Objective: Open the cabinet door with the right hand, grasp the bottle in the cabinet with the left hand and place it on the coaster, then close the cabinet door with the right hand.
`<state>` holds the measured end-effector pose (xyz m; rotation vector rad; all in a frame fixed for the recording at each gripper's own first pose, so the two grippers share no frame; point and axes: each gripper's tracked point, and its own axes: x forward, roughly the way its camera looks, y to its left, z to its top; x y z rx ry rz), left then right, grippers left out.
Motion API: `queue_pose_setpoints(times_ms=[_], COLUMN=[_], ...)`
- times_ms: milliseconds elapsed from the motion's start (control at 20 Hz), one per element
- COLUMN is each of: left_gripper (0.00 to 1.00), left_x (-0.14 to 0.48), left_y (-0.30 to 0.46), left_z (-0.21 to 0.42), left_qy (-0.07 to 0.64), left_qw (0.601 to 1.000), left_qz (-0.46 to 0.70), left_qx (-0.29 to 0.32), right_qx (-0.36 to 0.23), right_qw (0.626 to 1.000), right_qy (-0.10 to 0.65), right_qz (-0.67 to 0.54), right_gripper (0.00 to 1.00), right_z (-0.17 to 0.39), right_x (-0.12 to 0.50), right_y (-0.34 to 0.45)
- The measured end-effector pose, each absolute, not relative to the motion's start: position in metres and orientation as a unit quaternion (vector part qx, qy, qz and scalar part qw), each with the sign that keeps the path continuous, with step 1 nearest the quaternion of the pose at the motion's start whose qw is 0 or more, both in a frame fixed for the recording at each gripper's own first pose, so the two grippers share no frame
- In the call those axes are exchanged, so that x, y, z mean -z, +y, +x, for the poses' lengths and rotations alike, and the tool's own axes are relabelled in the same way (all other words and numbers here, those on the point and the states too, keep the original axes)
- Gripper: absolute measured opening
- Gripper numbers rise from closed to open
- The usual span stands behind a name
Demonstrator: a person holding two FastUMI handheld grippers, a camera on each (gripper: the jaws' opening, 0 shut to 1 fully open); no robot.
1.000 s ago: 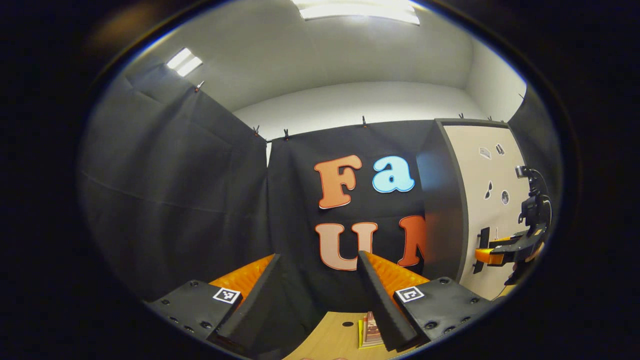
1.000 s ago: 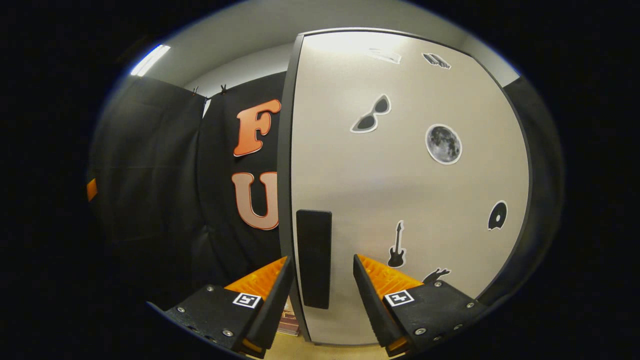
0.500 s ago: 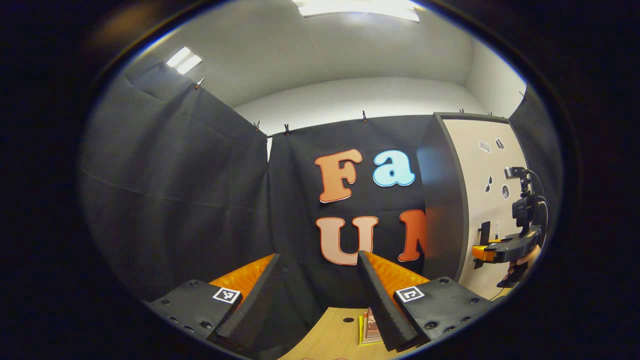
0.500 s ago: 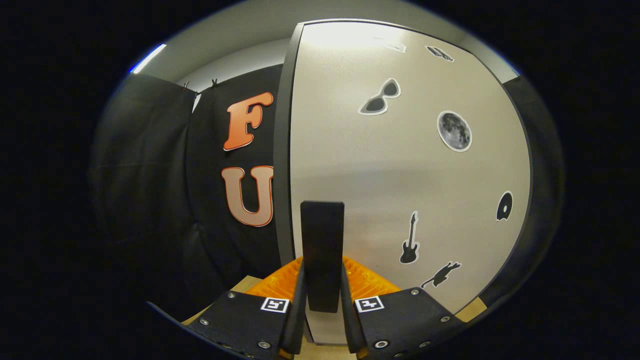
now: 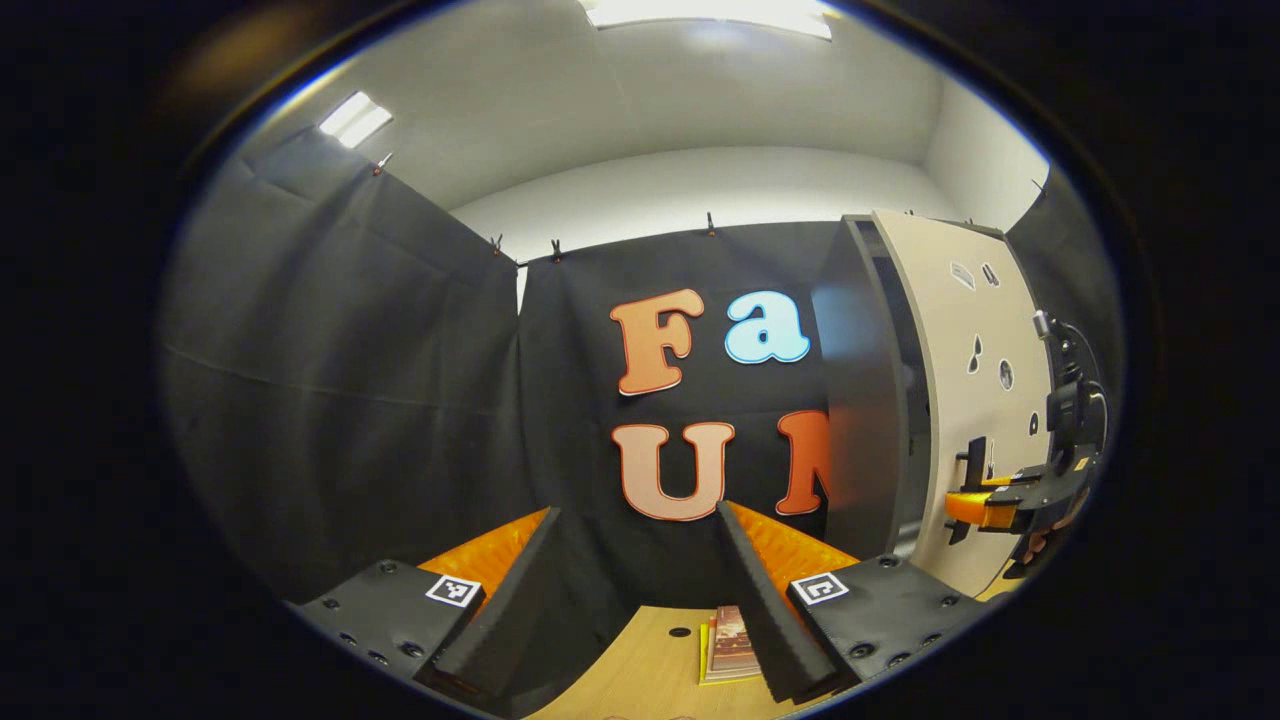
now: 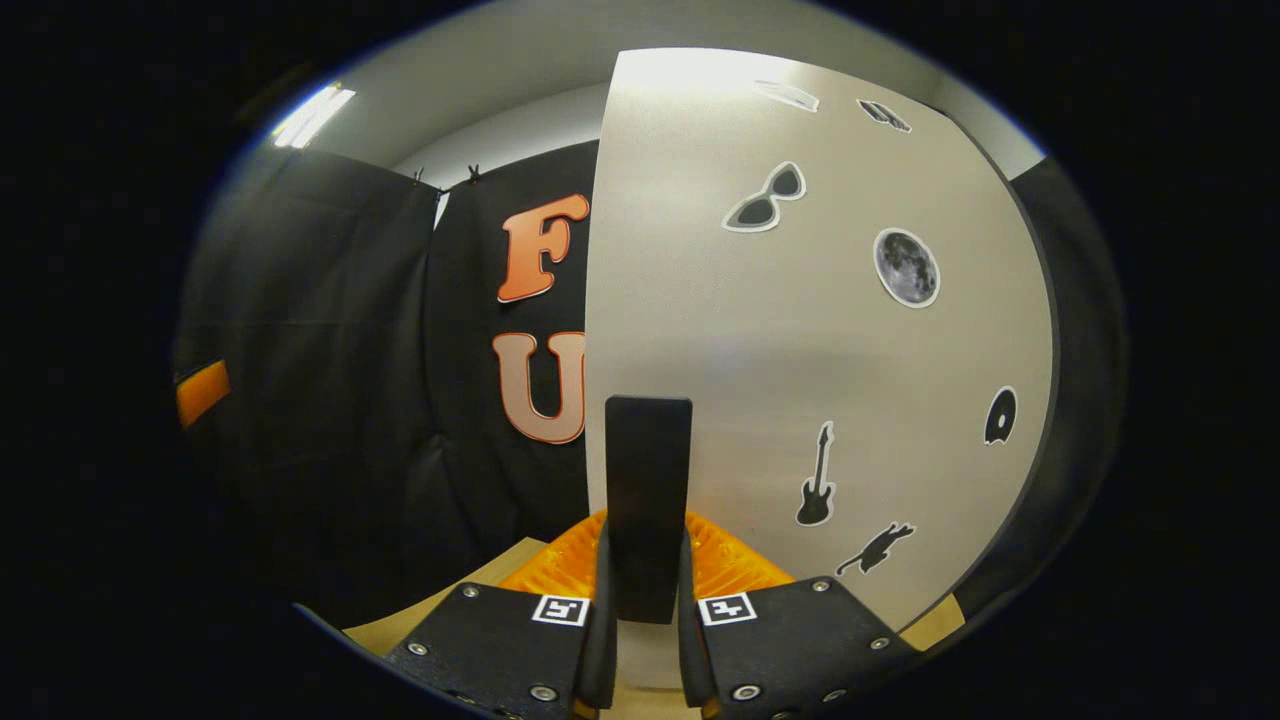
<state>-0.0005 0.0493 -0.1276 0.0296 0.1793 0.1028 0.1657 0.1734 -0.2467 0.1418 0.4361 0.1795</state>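
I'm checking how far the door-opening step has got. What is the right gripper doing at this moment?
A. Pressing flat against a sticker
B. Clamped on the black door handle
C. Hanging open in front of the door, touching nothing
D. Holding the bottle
B: in the right gripper view both fingers of the right gripper press on the black handle of the cabinet door, which stands slightly ajar in the left gripper view.

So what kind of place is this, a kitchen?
More likely a staged recording booth: black cloth clipped up as walls, a lone cabinet whose sticker-covered door the right claw holds by its handle, and a small wooden table.
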Motion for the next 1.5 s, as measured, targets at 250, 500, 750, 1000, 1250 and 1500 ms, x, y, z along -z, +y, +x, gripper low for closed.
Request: queue_pose_setpoints(times_ms=[250,500,750,1000,1250,1500], left_gripper=[0.97,0.97,0.97,0.97,0.97,0.94], left_x=[0.127,0.134,0.147,0.154,0.167,0.175], left_y=[0.016,-0.012,-0.045,-0.081,-0.121,-0.169], left_z=[0.001,0.003,0.006,0.008,0.014,0.017], left_qy=[0.089,0.097,0.111,0.114,0.124,0.127], left_qw=[0.996,0.995,0.994,0.993,0.990,0.987], left_qz=[0.011,0.003,-0.006,-0.008,-0.012,-0.024], left_qx=[-0.029,-0.010,0.017,0.039,0.064,0.097], right_qx=[-0.122,-0.140,-0.147,-0.142,-0.122,-0.088], right_qw=[0.971,0.973,0.975,0.978,0.982,0.988], right_qy=[0.193,0.173,0.150,0.129,0.109,0.097], right_qz=[0.072,0.069,0.075,0.080,0.089,0.081], right_gripper=[0.25,0.25,0.26,0.25,0.25,0.25], right_z=[0.140,0.120,0.091,0.075,0.074,0.081], right_x=[0.232,0.221,0.207,0.198,0.196,0.194], right_y=[0.165,0.157,0.138,0.120,0.101,0.088])
